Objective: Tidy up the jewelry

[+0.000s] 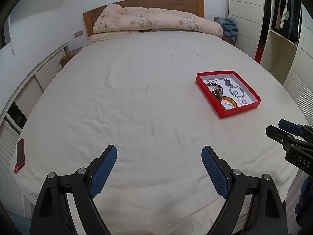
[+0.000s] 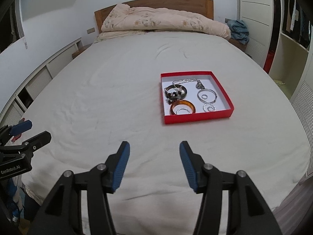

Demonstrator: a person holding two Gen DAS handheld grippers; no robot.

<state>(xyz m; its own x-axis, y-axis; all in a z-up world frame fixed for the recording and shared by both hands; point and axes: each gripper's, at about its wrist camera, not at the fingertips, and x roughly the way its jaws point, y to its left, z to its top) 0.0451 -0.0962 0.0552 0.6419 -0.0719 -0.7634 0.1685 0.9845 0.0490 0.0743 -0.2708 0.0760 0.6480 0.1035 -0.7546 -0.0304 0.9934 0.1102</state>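
My left gripper [image 1: 159, 157] and right gripper [image 2: 154, 152] both hover over the bed [image 2: 117, 98], fingers spread apart and holding nothing. The red box [image 2: 197, 118] lies on the bed ahead, with an orange bangle [image 2: 183, 107], rings and chain inside it.

White-sheeted bed [image 1: 137, 101], floral duvet [image 1: 156, 19] bunched at headboard [image 1: 156, 1], red-cased phone [image 1: 20, 154] at left edge
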